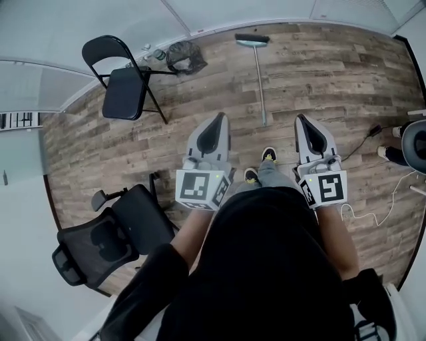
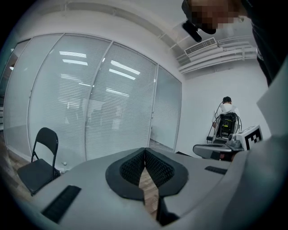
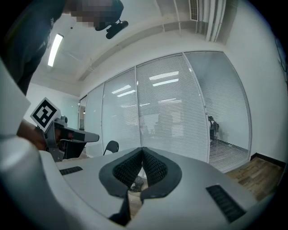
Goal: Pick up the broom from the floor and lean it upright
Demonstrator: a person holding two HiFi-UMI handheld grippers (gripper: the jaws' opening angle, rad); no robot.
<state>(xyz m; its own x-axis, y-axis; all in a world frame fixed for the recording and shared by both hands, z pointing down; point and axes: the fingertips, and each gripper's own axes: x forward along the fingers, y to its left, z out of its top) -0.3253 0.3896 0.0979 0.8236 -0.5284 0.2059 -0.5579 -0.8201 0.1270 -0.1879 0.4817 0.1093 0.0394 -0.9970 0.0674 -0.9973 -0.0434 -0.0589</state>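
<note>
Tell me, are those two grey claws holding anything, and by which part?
Nothing is held. The left gripper and right gripper are both shut and empty; the broom lies untouched on the floor ahead.

Black top; grey left gripper and right gripper bear black-and-white marker cubes.

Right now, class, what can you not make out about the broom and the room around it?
Broom: in neither gripper view; the left hand-held gripper and right hand-held gripper cover most floor.
Small items by the wall, head view: too small.
Object at right edge, head view: cut off.
</note>
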